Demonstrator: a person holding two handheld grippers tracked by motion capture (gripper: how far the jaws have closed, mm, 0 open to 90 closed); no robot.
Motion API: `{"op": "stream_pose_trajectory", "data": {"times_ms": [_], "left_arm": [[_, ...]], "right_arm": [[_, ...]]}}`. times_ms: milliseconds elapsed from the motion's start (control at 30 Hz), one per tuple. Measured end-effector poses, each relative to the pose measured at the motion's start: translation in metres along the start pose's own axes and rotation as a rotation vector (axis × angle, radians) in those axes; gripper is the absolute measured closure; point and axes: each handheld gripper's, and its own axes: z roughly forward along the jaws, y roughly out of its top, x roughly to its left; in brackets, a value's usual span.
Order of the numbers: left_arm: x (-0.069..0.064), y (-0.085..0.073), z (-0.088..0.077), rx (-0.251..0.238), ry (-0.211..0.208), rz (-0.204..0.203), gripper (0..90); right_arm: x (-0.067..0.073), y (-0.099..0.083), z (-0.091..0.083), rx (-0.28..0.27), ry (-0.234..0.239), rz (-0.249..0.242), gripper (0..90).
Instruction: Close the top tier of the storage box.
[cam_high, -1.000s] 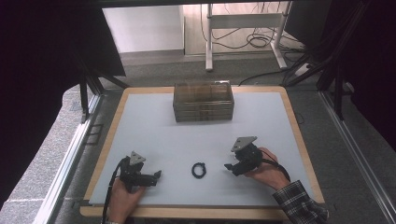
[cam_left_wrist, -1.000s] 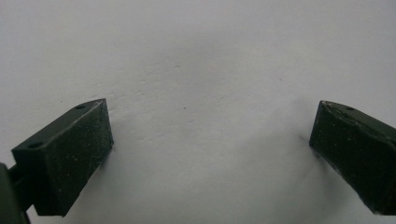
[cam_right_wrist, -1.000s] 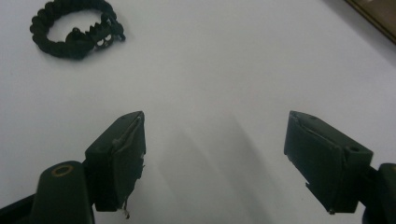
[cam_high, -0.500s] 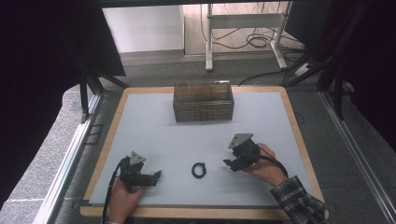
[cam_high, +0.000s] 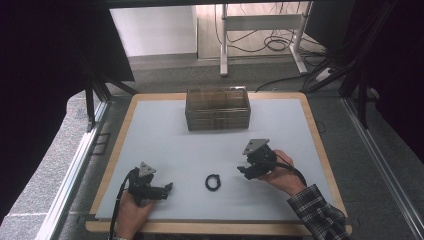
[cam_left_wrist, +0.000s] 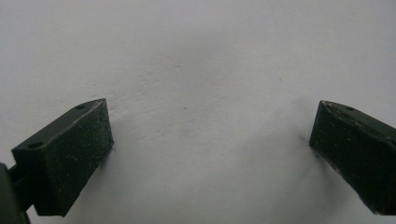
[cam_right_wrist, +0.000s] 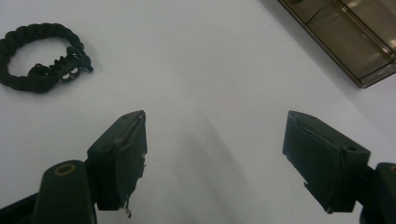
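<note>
Near the front edge of the table (cam_high: 320, 145), toward its left corner, the left gripper (cam_high: 165, 188) rests low over the surface. Its two black, blocky jaws stand wide apart with bare matte white tabletop between them, as the left gripper view confirms (cam_left_wrist: 210, 140). The jaw faces look dull and faintly speckled, like rubber.

Between the two grippers, closer to the front edge than to the middle, lies a bracelet (cam_high: 213, 182): a small black ring of braided cord, closed by what appears to be a dark metal shackle, though the detail is small. In the right gripper view the bracelet (cam_right_wrist: 39, 56) lies flat, well ahead of the left-hand jaw and untouched.

The right gripper (cam_high: 244, 171) sits right of the bracelet, angled toward it, jaws wide and holding nothing (cam_right_wrist: 215, 140).

Toward the far edge, centred, stands a rectangular box (cam_high: 217, 108) of smoky translucent plastic with inner dividers. The table has a pale wooden rim.
</note>
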Motion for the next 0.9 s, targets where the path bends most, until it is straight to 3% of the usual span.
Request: {"op": "stream_pose_trajectory", "data": {"times_ms": [733,900], "left_arm": [[0.000,0.000,0.000,0.000,0.000,0.003,0.0],[0.000,0.000,0.000,0.000,0.000,0.003,0.0]], "right_arm": [[0.004,0.015,0.009,0.024,-0.096,-0.111,27.4],[0.005,0.018,0.012,0.029,-0.125,-0.155,28.3]]}}
